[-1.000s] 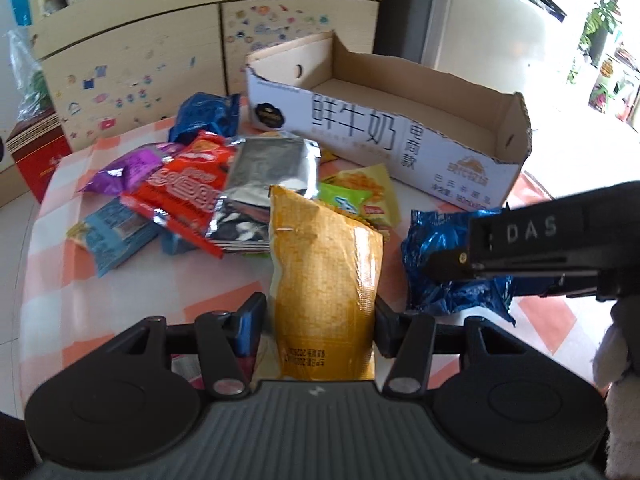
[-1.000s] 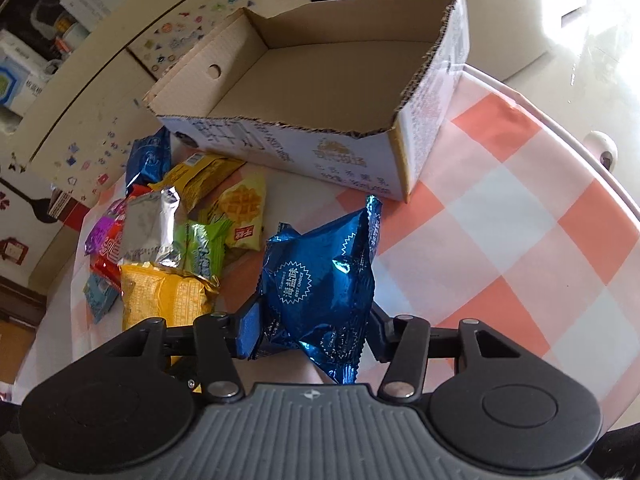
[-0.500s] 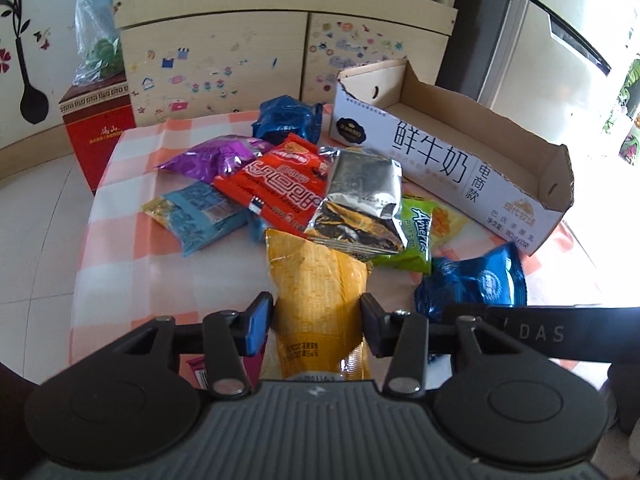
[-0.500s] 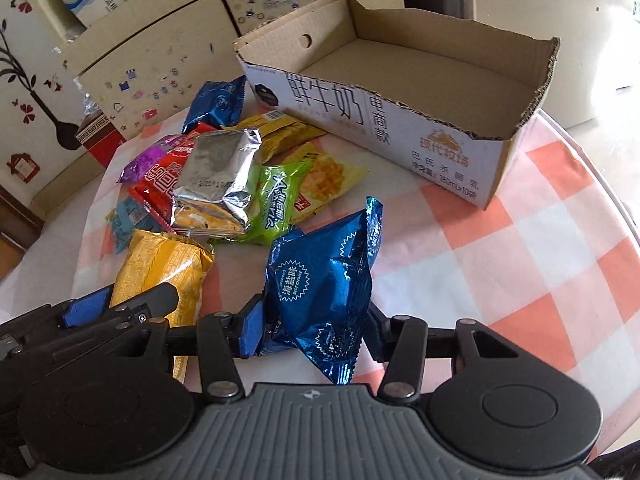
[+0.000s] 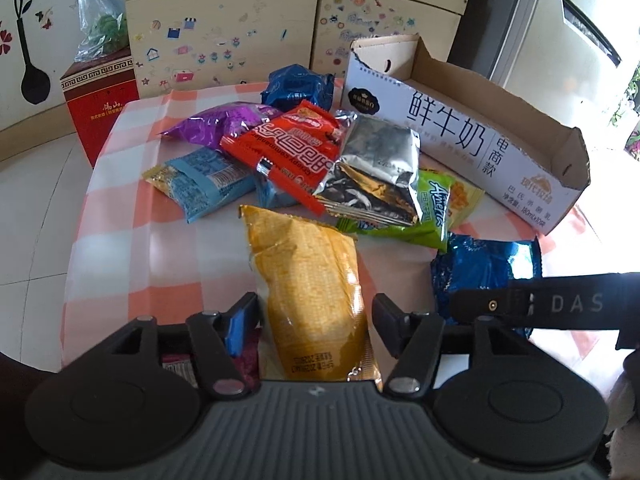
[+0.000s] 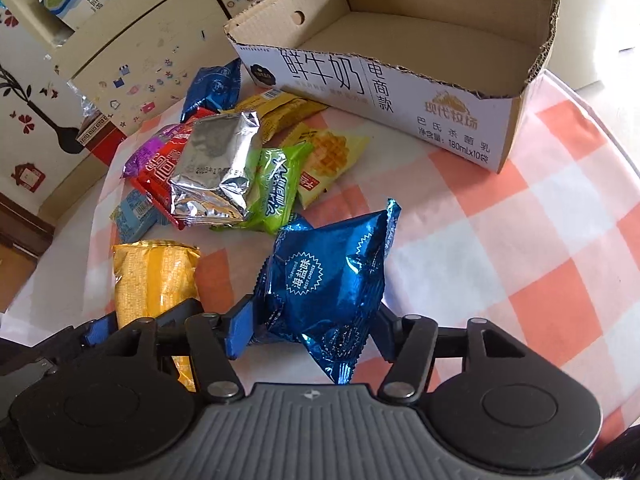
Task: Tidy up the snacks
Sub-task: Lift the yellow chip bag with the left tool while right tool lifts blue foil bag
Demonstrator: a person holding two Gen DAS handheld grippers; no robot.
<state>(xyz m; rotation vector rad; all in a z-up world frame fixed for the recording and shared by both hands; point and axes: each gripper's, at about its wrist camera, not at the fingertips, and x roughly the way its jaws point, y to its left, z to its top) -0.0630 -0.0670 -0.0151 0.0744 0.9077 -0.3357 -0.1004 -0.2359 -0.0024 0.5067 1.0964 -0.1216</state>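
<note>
- Snack pile mid-table [image 5: 120,208]: silver pack [image 5: 376,168] on top of red pack [image 5: 296,152] and green pack [image 5: 428,216]; purple pack [image 5: 224,124] behind.
- Open carton [image 6: 440,52] sits beyond the pile, pile just beside its near wall.
- My left gripper [image 5: 316,316]: jaws apart, yellow bag [image 5: 312,280] lying between them, gaps both sides.
- My right gripper [image 6: 316,320]: clamped on blue bag [image 6: 328,276], short of the carton.
</note>
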